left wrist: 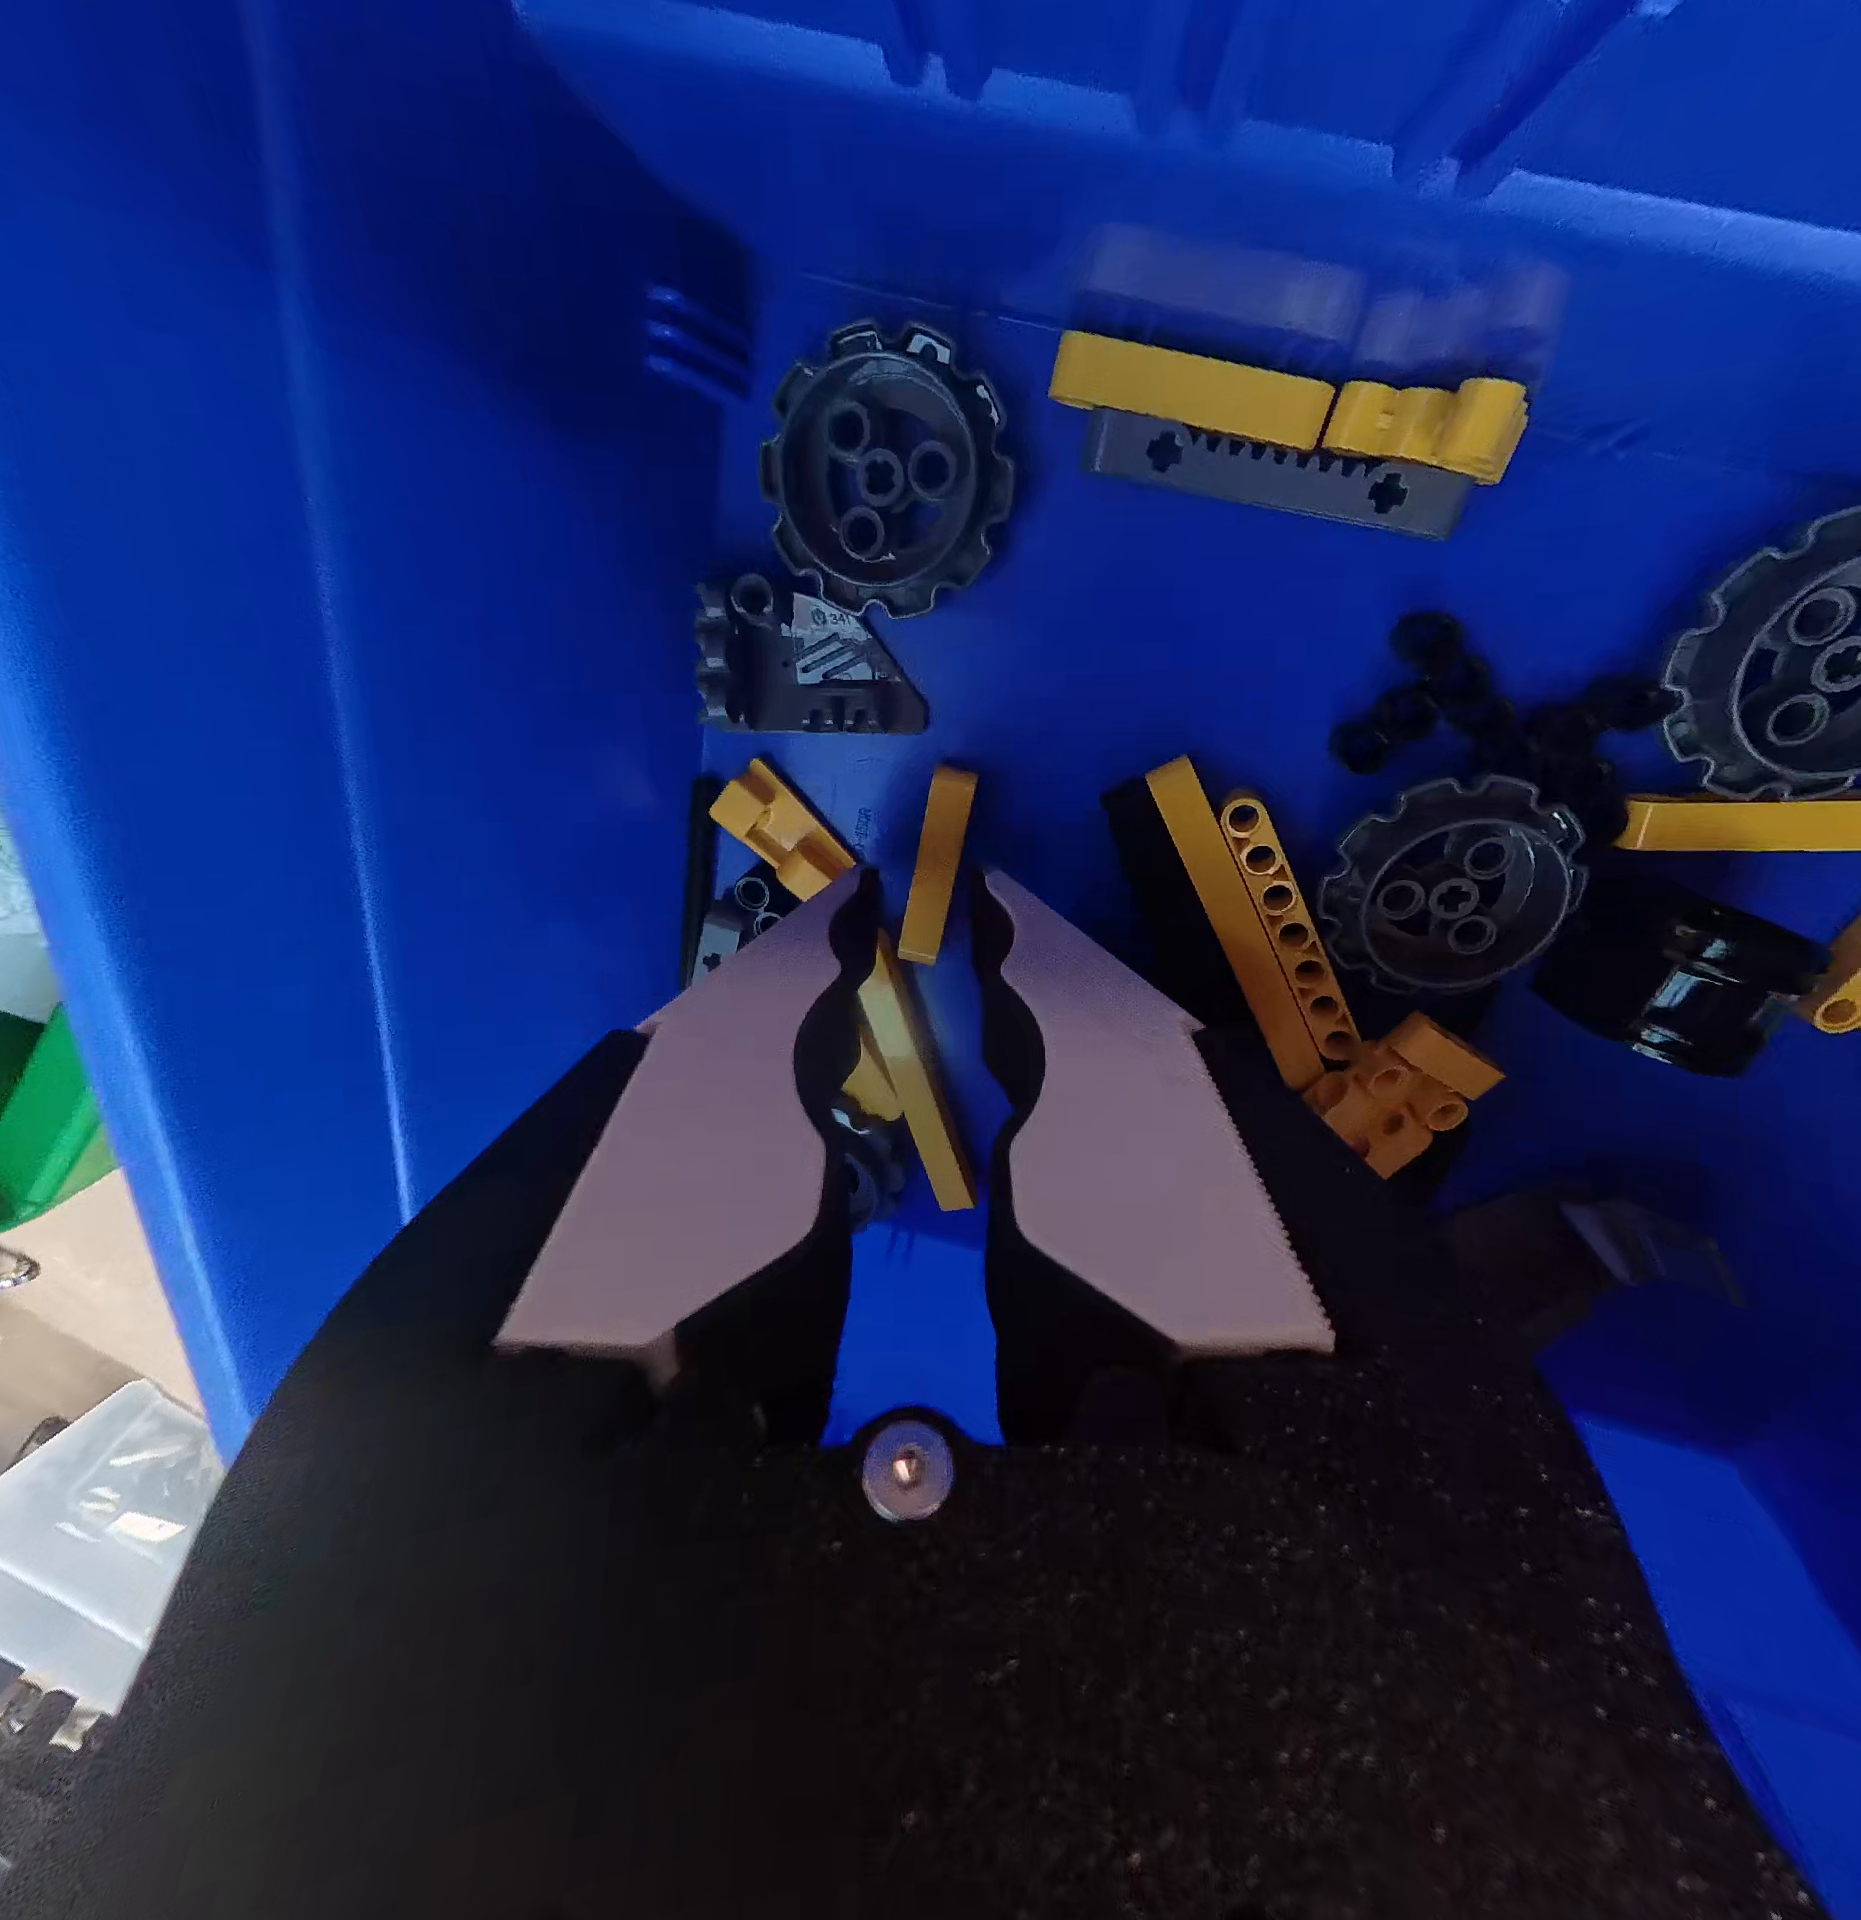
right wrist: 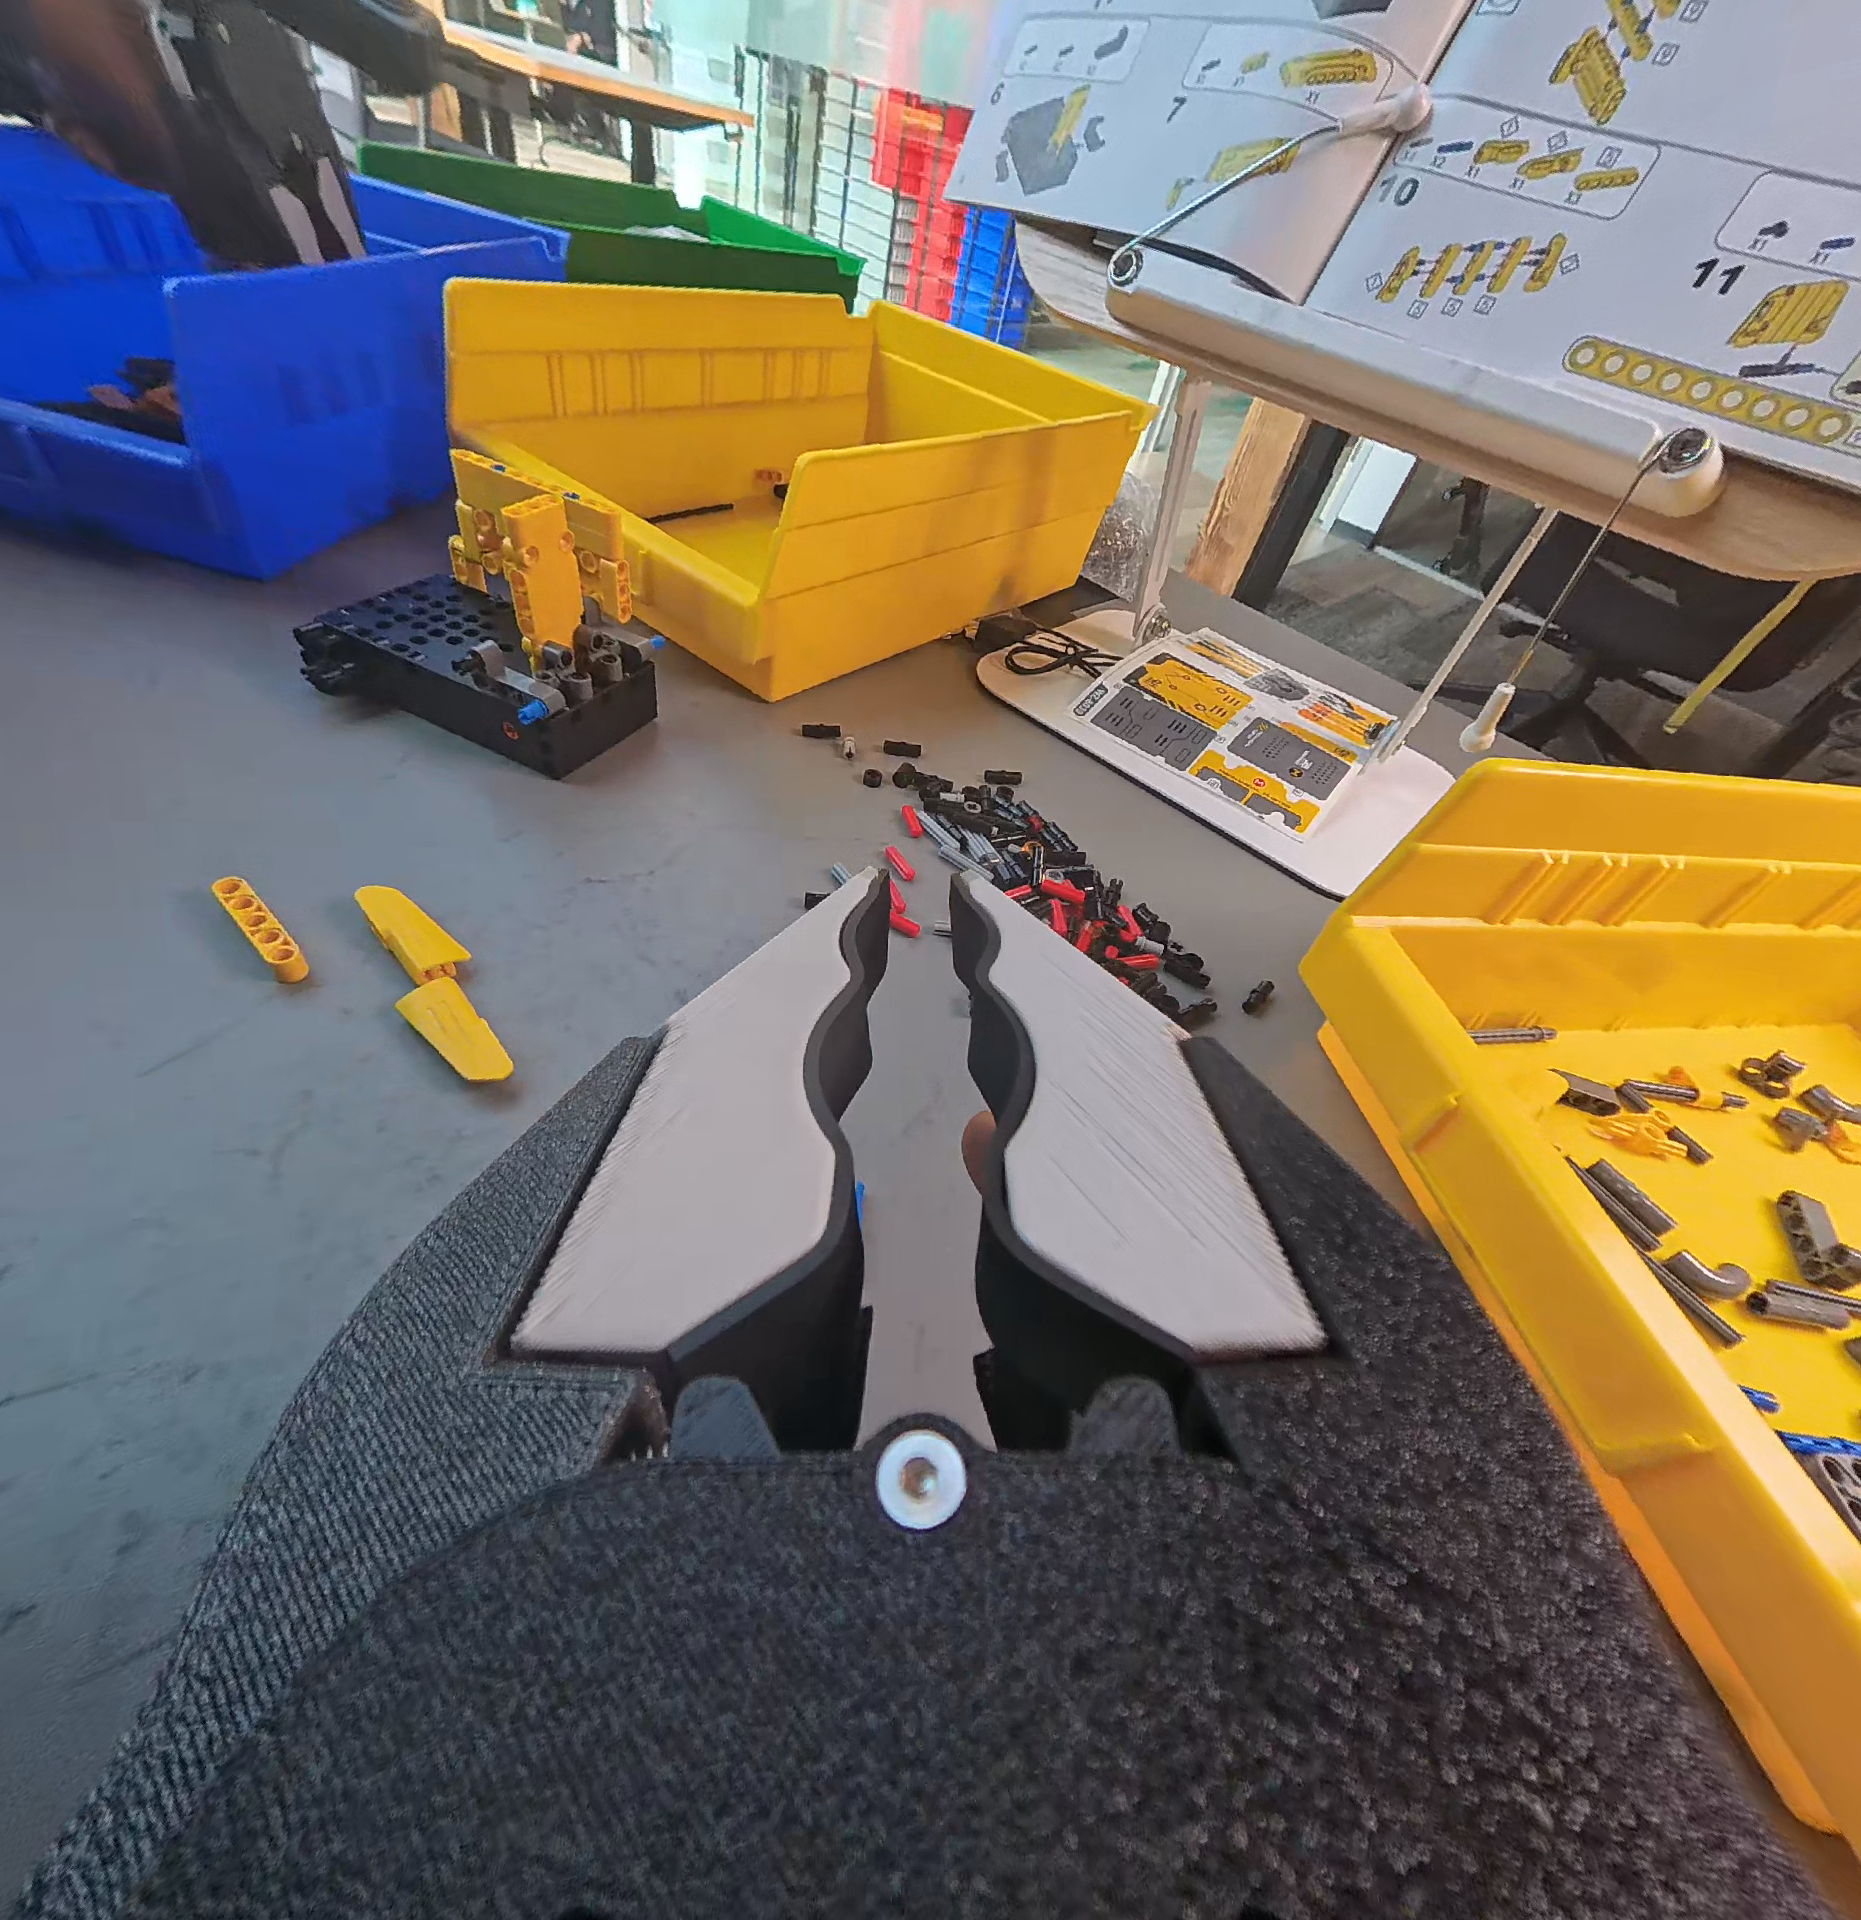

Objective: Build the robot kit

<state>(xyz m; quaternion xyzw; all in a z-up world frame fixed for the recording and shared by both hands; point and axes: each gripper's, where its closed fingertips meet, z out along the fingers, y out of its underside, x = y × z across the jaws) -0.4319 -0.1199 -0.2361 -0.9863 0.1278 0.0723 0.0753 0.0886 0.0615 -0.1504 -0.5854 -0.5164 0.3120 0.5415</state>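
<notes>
Presently we find the left claw released inside the blue bin, its jaws straddling a flat yellow strip between the tips. We advise centring on it before closing. Our right claw hovers parted and empty, a pile of small pins on the table just ahead.

bare grey tabletop left of pin pile; yellow bins crowding right and rear
</notes>
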